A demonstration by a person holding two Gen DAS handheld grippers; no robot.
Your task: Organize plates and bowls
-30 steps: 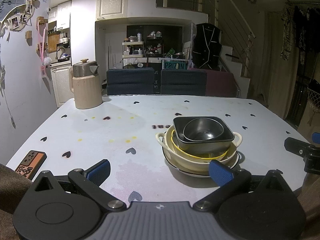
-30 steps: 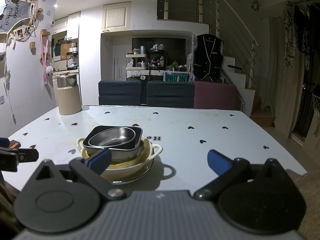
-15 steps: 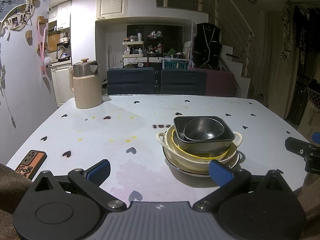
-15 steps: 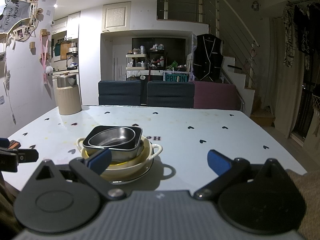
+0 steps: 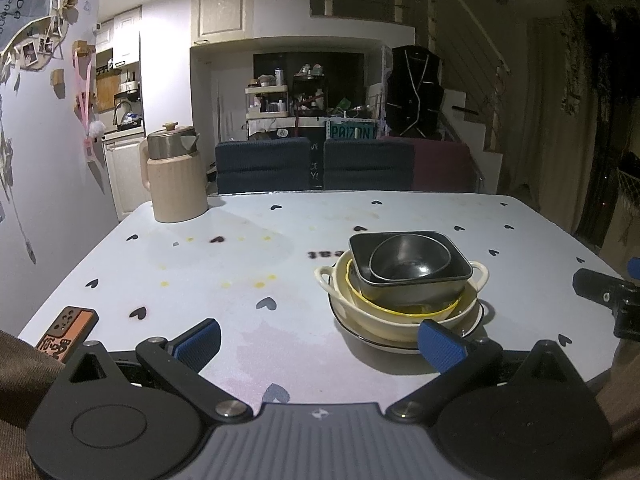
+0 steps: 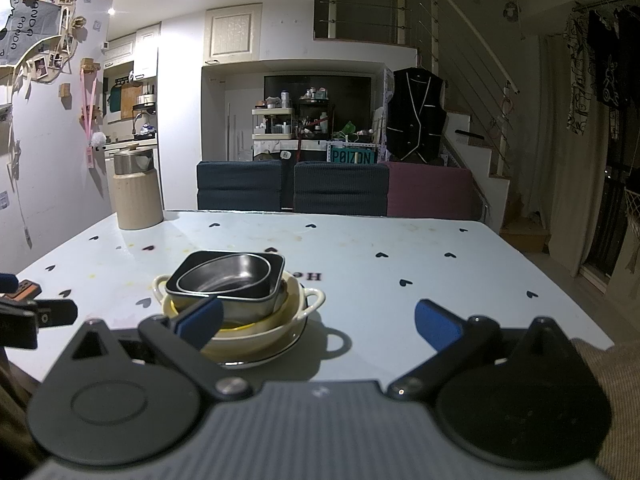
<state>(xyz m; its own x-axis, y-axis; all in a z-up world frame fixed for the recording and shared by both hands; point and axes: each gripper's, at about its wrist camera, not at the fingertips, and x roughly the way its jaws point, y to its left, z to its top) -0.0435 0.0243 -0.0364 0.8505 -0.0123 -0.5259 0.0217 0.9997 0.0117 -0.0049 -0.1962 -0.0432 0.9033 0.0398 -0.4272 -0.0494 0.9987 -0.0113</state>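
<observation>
Bowls sit nested in one stack [image 5: 404, 292] on a plate [image 6: 296, 342] near the counter [image 5: 240, 272] front edge; nothing has shifted over the last second. Left tongs [image 5: 318, 340] and right tongs [image 6: 318, 322] hover wide open, empty, suggesting stacking is finished or paused.

- desk [image 5: 240, 264]: pale blue-white, dotted with small black hearts
- square bowl [image 5: 416, 280]: dark grey
- handled bowl [image 5: 384, 320]: cream, with a yellow rim inside
- jug [image 5: 174, 184]: beige, metal lid

Round steel bowl [image 5: 408, 258] in square dark dish [image 5: 416, 280], nested in cream handled bowl [image 5: 384, 320] on rimmed white plate [image 5: 360, 334], right of centre on the table [image 5: 224, 264]; beige jug [image 5: 174, 182] far left
</observation>
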